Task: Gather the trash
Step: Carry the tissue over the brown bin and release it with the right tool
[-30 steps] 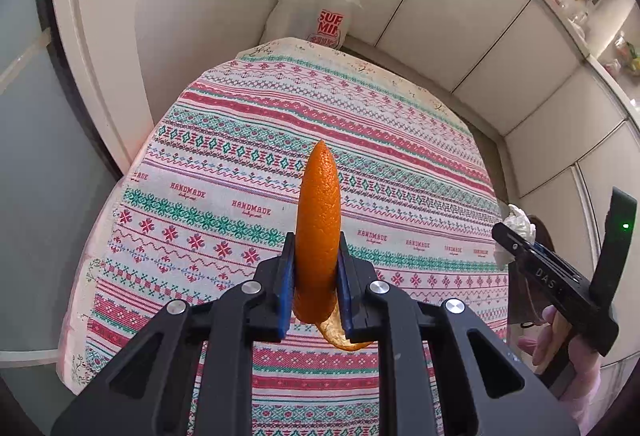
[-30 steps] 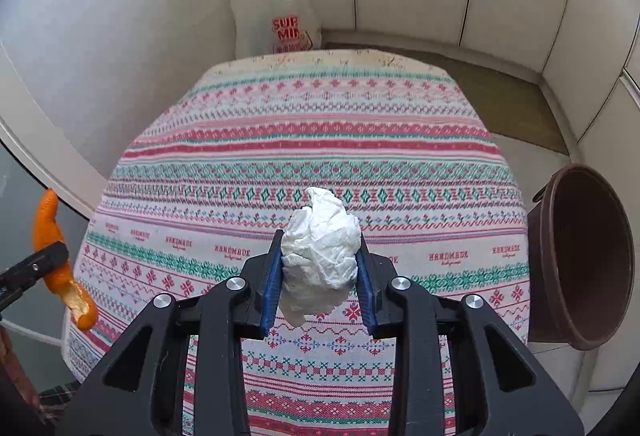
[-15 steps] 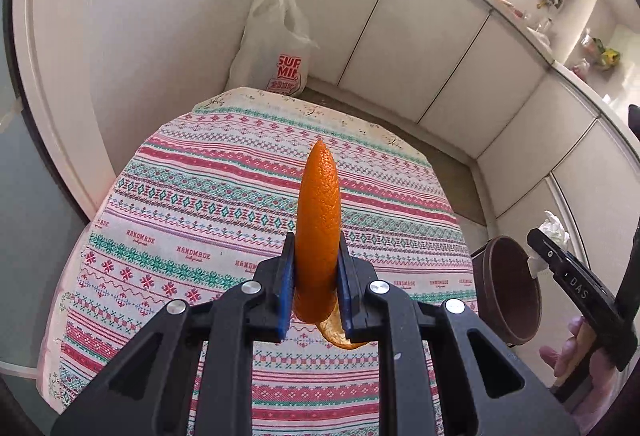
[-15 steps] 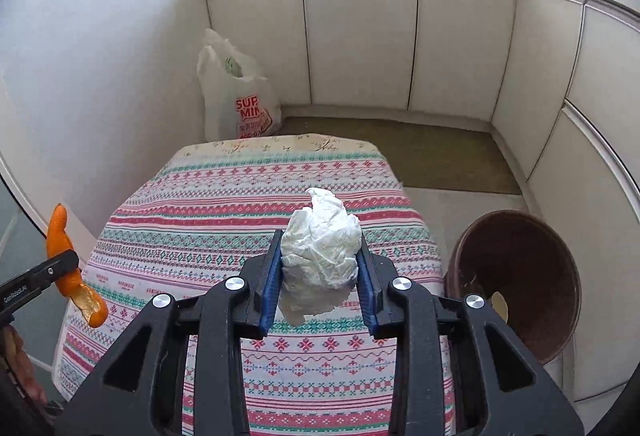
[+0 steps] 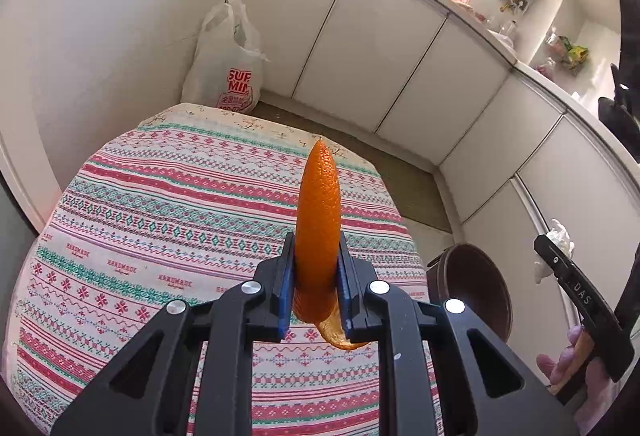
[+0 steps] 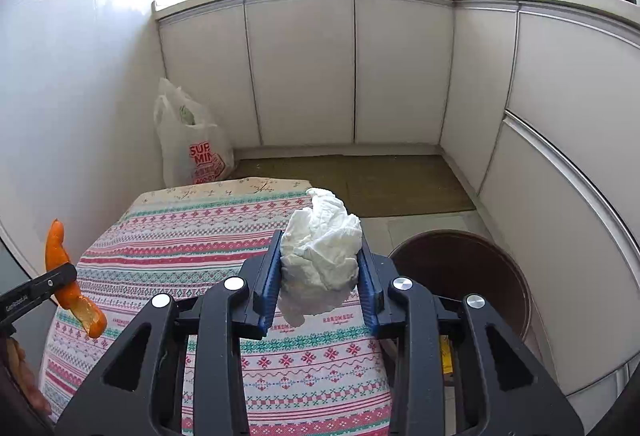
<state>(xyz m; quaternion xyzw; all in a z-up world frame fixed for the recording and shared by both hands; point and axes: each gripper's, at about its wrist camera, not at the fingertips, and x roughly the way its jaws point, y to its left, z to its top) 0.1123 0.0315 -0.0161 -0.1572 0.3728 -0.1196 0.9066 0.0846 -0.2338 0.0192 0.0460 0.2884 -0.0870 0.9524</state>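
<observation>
My left gripper (image 5: 316,276) is shut on a long strip of orange peel (image 5: 318,220) that stands up between the blue pads, held above the table. The peel also shows in the right wrist view (image 6: 60,264). My right gripper (image 6: 320,276) is shut on a crumpled white tissue (image 6: 320,252), held above the table's right edge; the tissue also shows in the left wrist view (image 5: 554,244). A brown round bin (image 6: 504,272) stands on the floor just right of the table, below and right of the tissue, and shows in the left wrist view (image 5: 476,292).
The table wears a red, green and white patterned cloth (image 5: 168,228). A white plastic shopping bag (image 6: 192,147) stands on the floor beyond the table by the wall. White cabinets (image 6: 352,75) run along the back and right, with a cluttered counter on top.
Both grippers have risen and moved back from the table, still holding the peel and the tissue. The bin and cabinets have come further into view.
</observation>
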